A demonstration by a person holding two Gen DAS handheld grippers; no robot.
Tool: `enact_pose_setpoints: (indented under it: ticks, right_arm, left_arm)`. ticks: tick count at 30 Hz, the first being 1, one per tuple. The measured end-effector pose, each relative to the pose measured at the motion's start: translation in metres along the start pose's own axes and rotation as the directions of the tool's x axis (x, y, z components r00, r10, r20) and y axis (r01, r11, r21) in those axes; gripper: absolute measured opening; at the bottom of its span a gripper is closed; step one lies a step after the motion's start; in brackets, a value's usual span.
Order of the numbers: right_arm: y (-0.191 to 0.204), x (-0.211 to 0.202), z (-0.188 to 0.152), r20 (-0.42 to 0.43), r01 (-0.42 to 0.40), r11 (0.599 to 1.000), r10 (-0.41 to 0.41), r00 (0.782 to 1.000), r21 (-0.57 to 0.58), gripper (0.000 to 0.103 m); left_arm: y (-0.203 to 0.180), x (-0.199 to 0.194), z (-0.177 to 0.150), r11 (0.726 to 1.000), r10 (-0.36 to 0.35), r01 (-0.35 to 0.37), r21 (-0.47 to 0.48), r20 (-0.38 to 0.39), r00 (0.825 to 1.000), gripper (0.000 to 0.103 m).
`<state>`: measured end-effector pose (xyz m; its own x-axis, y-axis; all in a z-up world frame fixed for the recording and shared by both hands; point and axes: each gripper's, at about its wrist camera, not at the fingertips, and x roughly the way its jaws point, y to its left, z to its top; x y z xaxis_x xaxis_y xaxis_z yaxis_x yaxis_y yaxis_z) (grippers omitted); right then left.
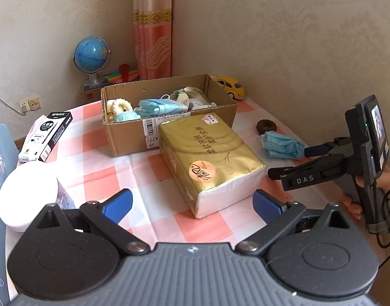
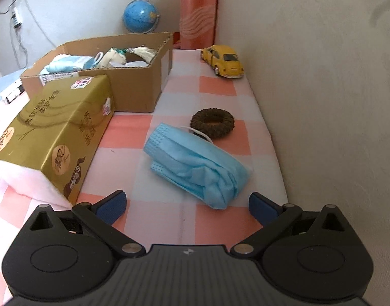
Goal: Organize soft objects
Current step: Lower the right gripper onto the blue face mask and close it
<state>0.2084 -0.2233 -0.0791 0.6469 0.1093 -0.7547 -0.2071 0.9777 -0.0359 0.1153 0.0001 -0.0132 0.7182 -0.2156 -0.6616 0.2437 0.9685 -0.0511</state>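
right tool point(image 2: 186, 207): spread wide, empty, just short of blue mask point(image 2: 195, 163)
left tool point(image 1: 192, 205): spread, empty, near gold tissue pack point(image 1: 207, 160)
mask: on bench point(image 2: 220, 86), right of cardboard box point(image 2: 141, 94), touching brown hair ring point(image 2: 212, 123)
risk: ear loop probably lies over the ring, lifting may drag it; limp folds may slip

Black hand-held gripper point(image 2: 187, 207) — blue pads point(image 2: 112, 207)
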Motion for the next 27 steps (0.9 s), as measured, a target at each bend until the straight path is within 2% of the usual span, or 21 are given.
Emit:
enact_pose_setpoints:
  ticks: [7,17,24,27]
  right_arm:
    - [0.002,-0.005,-0.009,0.050,0.019,1.000,-0.020,0.999,0.019,0.103]
    - [-0.003,0.017,0.015,0.057,0.004,1.000,-0.004,0.998,0.003,0.103]
    - [0.022,-0.007,-0.006,0.017,-0.087,0.991,0.089,0.996,-0.099,0.103]
    - [0.025,-0.014,-0.010,0.007,-0.090,0.989,0.091,0.996,-0.117,0.103]
  left_arm:
    - [0.003,0.002,-0.001,1.000,-0.004,0.003,-0.015,-0.012,1.000,0.100]
    - [0.005,0.001,-0.005,1.000,-0.010,0.010,-0.024,-0.016,1.000,0.100]
    - [0.009,0.003,-0.008,0.999,-0.013,0.012,-0.038,-0.026,1.000,0.100]
    - [0.009,0.004,-0.009,0.999,-0.018,0.017,-0.038,-0.027,0.999,0.100]
